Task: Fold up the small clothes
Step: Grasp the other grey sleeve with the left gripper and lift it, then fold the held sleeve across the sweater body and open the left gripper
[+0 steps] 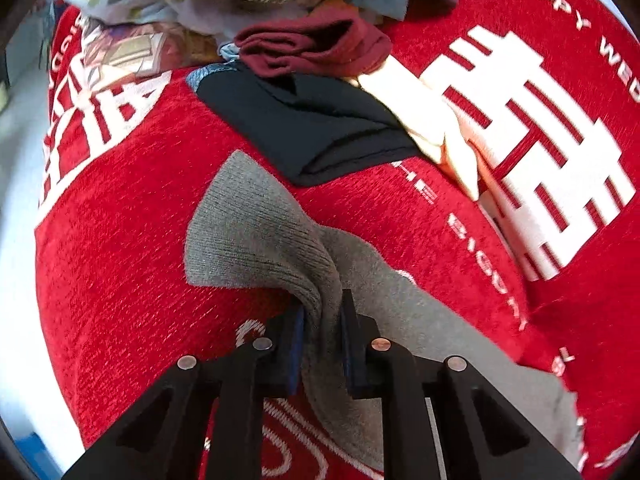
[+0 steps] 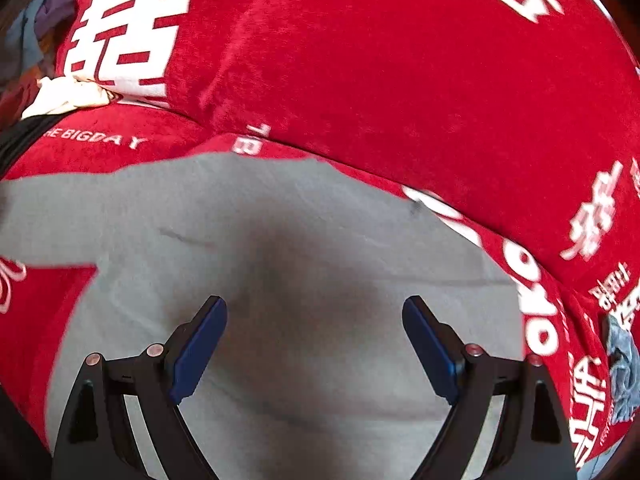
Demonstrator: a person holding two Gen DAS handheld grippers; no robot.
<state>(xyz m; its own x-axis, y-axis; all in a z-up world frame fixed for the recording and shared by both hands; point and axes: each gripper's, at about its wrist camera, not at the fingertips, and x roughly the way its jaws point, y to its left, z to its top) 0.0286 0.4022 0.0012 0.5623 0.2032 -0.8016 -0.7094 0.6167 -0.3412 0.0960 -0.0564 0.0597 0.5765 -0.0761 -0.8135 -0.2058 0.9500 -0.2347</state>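
Red plush blanket point(image 1: 120, 240) with white wedding lettering covers the whole work surface. On it lies a grey garment point(image 2: 280, 240), spread flat, probably for folding. The left gripper point(image 1: 322, 320) has its jaws clamped narrowly on the ribbed cuff point(image 1: 248, 232), likely to carry it inward. The right gripper point(image 2: 314, 332) hovers wide open over the body. Unfolded clothes point(image 1: 312, 44) pile loosely at the blanket's far edge; no container shows.

The left gripper point(image 1: 322, 316) is angled downward, and its two blue-padded jaws are drawn close together, pinched on a fold of the grey garment point(image 1: 256, 236). The right gripper point(image 2: 315, 320) is likewise tilted downward, its jaws spread wide apart above grey cloth, with nothing clamped between them.
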